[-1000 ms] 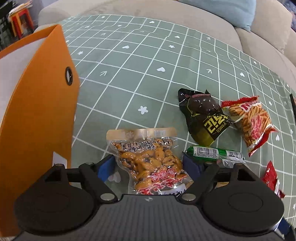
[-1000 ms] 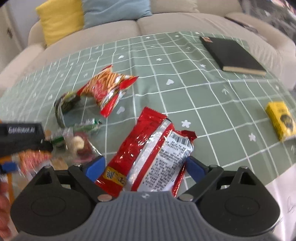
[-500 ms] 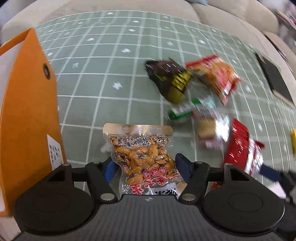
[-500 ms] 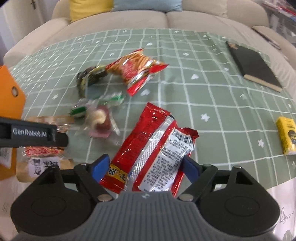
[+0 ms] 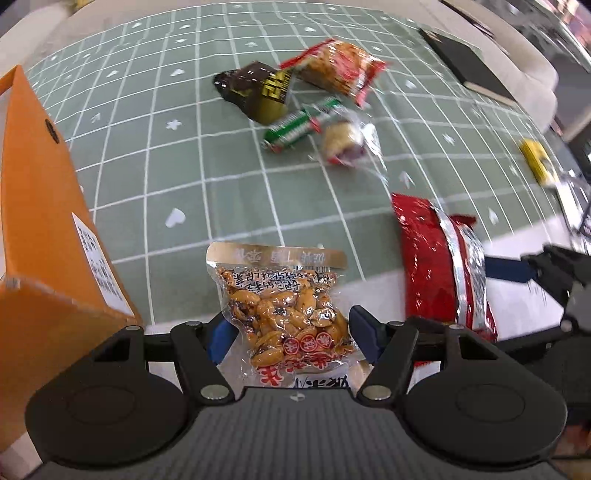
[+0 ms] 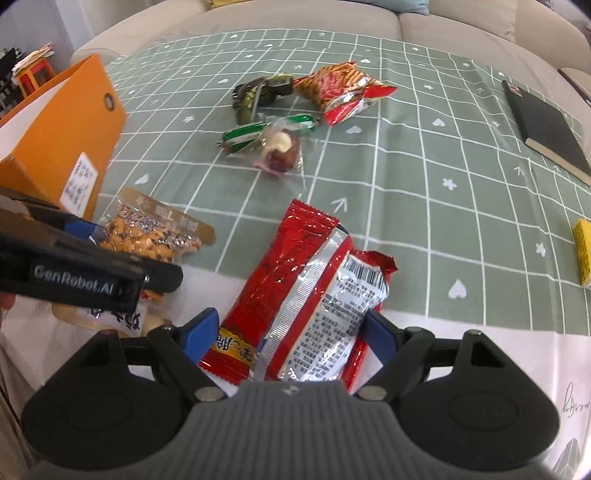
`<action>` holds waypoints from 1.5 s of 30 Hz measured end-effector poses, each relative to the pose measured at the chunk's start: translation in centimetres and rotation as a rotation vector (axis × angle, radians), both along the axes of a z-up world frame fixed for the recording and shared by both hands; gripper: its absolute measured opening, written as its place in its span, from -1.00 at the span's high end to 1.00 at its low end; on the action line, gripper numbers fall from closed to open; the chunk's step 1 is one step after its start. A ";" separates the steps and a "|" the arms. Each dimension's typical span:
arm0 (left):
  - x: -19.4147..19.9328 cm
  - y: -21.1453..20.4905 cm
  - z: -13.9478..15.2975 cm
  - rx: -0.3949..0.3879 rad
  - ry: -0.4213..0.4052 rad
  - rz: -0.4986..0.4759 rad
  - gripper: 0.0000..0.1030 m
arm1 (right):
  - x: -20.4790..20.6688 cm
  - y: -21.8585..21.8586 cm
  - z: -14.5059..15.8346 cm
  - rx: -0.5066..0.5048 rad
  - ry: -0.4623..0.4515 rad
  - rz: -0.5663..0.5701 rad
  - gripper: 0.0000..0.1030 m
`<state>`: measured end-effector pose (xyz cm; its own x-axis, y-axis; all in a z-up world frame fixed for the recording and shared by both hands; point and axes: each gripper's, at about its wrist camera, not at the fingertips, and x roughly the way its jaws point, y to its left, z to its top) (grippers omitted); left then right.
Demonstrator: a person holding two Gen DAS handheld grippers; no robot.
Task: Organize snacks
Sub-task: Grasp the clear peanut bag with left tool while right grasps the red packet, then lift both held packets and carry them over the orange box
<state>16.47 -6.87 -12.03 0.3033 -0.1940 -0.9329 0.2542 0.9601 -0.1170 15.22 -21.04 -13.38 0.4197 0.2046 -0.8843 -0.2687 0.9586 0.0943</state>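
My left gripper [image 5: 290,338] is shut on a clear peanut pack [image 5: 286,308] and holds it above the table's front edge, next to the orange box [image 5: 40,206]. My right gripper [image 6: 291,334] is shut on a red snack packet [image 6: 306,295], held just right of the left one. The peanut pack [image 6: 147,232] and the orange box [image 6: 70,133] also show in the right wrist view. On the green checked cloth [image 6: 424,166] lie a black-gold pack [image 5: 260,90], a red chip bag [image 5: 340,68], a green stick pack [image 5: 299,123] and a clear-wrapped cake [image 5: 343,142].
A black notebook [image 6: 546,129] lies at the far right of the table and a yellow pack [image 6: 583,251] near its right edge. A beige sofa [image 6: 295,18] runs behind the table.
Both grippers have lifted and drawn back toward the table's front edge with their packs. The left view has swung right, so the orange box stands closer at the left.
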 end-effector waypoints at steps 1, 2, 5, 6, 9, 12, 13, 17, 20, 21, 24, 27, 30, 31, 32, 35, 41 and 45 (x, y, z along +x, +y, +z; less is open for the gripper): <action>-0.4 0.1 0.0 -0.001 -0.003 -0.005 -0.51 | -0.1 0.0 0.0 0.004 -0.003 0.008 -0.59; -0.6 0.3 0.0 -0.002 -0.008 -0.006 -0.52 | -0.5 0.0 -0.1 0.010 -0.007 0.018 -0.60; -1.1 0.5 -0.1 -0.006 -0.033 0.008 -0.63 | -1.1 -0.1 -0.1 0.022 -0.018 0.025 -0.62; -1.2 0.5 0.0 -0.008 -0.037 0.025 -0.66 | -1.2 -0.3 -0.1 0.030 -0.020 0.018 -0.61; -1.9 1.0 0.3 -0.019 -0.046 0.109 -0.76 | -1.4 -1.3 0.3 0.086 0.001 -0.049 -0.68; -2.8 1.1 0.4 -0.007 -0.069 0.190 -0.80 | -1.5 -2.5 0.2 0.156 0.049 -0.150 -0.70; -2.9 1.0 0.3 -0.003 -0.066 0.195 -0.80 | -1.8 -2.7 0.2 0.162 0.044 -0.175 -0.70; -2.9 0.3 -0.1 0.011 -0.073 0.220 -0.87 | -2.6 -1.9 0.3 0.132 0.026 -0.176 -0.70; -2.8 0.0 -0.2 0.025 -0.084 0.224 -0.94 | -3.2 -1.1 0.2 0.105 0.000 -0.151 -0.72; -2.8 -0.1 -0.3 0.026 -0.090 0.224 -0.95 | -3.3 -0.8 0.1 0.093 -0.011 -0.147 -0.73; -2.8 -0.3 -0.4 0.033 -0.109 0.210 -0.96 | -3.4 -0.2 -0.1 0.062 -0.046 -0.149 -0.73; -3.0 -0.5 -0.4 0.028 -0.120 0.187 -0.73 | -3.5 0.1 -0.1 0.043 -0.069 -0.149 -0.73; -3.2 -0.9 0.0 0.008 -0.135 0.153 -0.41 | -3.5 0.5 -0.2 0.026 -0.085 -0.147 -0.71; -3.2 -1.0 0.0 0.009 -0.134 0.149 -0.41 | -3.6 0.6 -0.2 0.015 -0.092 -0.146 -0.66; -3.3 -1.0 0.0 0.002 -0.135 0.148 -0.40 | -3.6 0.7 -0.2 0.005 -0.098 -0.143 -0.64; -3.5 -0.8 0.1 -0.013 -0.140 0.145 -0.34 | -3.8 0.9 -0.1 -0.014 -0.114 -0.137 -0.49; -3.8 -0.8 0.7 -0.045 -0.144 0.122 -0.10 | -3.9 1.0 0.0 -0.020 -0.119 -0.139 -0.36; -4.1 -0.3 1.0 -0.100 -0.134 0.137 -0.01 | -3.9 0.9 0.1 -0.015 -0.107 -0.147 -0.36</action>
